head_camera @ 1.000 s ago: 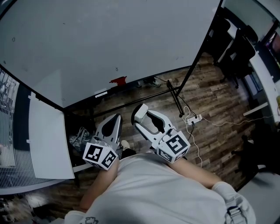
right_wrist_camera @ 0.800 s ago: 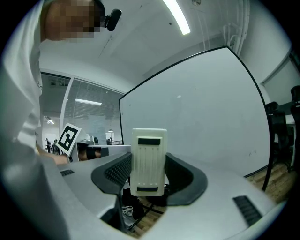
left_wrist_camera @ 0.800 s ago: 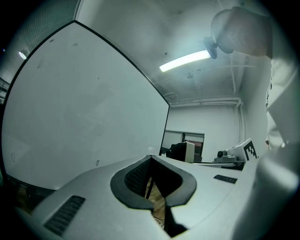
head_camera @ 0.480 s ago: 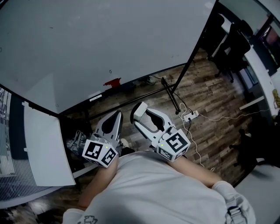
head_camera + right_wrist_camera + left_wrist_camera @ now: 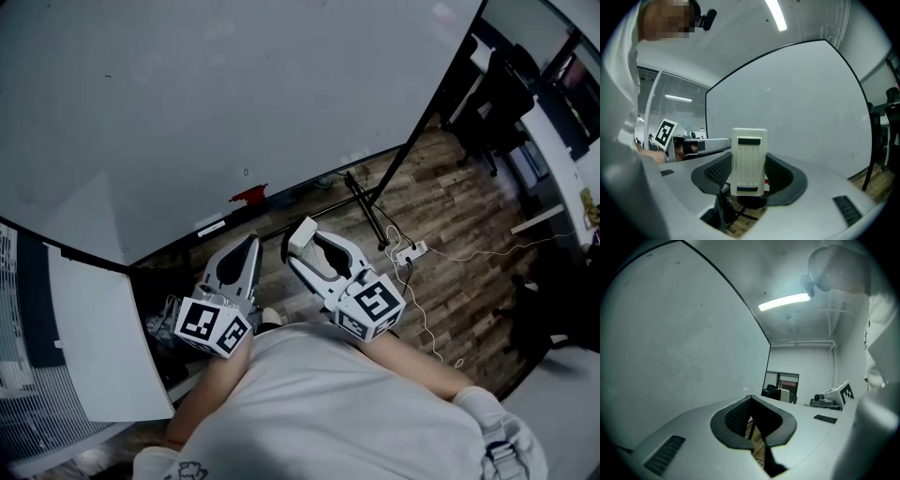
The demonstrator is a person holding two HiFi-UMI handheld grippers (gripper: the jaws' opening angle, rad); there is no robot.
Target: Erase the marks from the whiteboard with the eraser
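The whiteboard fills the upper part of the head view, with one small dark mark near its lower edge and a few faint specks. My right gripper is shut on a white rectangular eraser, held upright a little below the board's bottom edge. In the right gripper view the eraser stands between the jaws with the whiteboard behind it. My left gripper is shut and empty, just left of the right one. Its tips meet beside the board.
A small red object rests on the board's bottom ledge. The black stand legs and a power strip with cables lie on the wooden floor. Black chairs stand at the right. A white panel leans at the left.
The head view has shifted a little, so the board's lower edge sits slightly differently. Both grippers stay close together in nearly the same place, the eraser still held.
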